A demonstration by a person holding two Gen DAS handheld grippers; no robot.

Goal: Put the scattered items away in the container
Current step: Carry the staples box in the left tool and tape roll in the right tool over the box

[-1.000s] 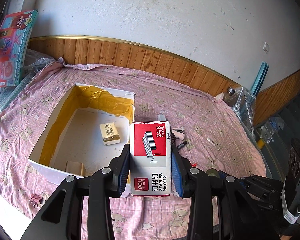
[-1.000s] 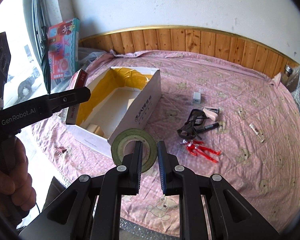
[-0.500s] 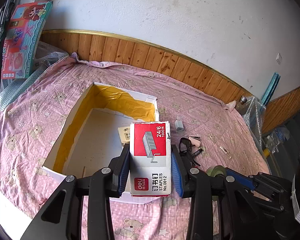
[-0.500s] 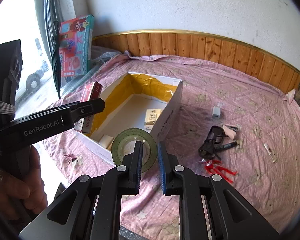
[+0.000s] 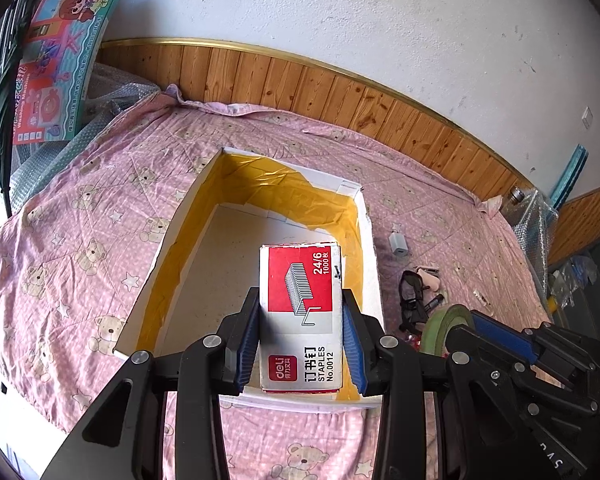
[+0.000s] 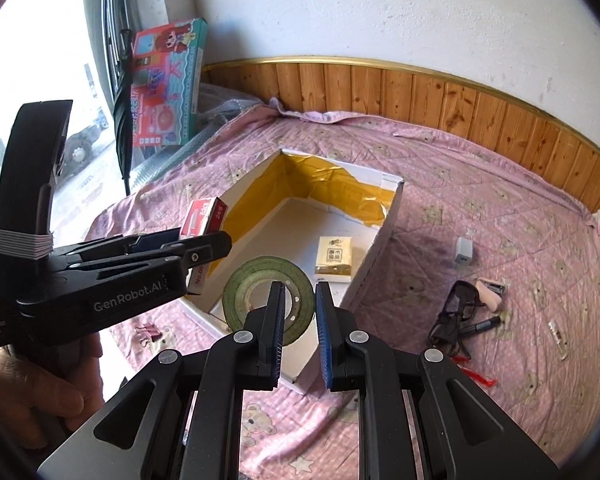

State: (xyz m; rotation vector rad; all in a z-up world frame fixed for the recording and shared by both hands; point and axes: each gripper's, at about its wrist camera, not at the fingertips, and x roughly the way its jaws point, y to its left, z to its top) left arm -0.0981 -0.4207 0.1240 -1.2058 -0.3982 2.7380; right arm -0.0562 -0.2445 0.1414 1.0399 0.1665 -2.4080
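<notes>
A red and white staples box [image 5: 300, 320] is clamped in my left gripper [image 5: 300, 296], which hangs over the near end of the white container [image 5: 370, 240] lined with yellow tape. My right gripper [image 6: 300, 286] is shut on the rim of a green tape roll [image 6: 256, 280] above the container's [image 6: 384, 236] near corner. A yellow tissue pack [image 6: 334, 260] lies inside. In the right wrist view, the left gripper [image 6: 220, 244] and staples box [image 6: 204, 220] show at the left. The tape roll [image 5: 444, 324] also appears in the left wrist view.
On the pink bedspread right of the container lie a white charger [image 6: 464, 252], black glasses [image 6: 456, 312], a pink stapler [image 6: 490, 290], a marker [image 6: 482, 326] and a red item [image 6: 474, 376]. Pink clips [image 6: 150, 332] lie near the front edge. A toy box [image 6: 168, 88] leans at the back left.
Both grippers have moved toward the container. The staples box now hangs over its inside, and the tape roll is above its near corner. Neither grip has changed.
</notes>
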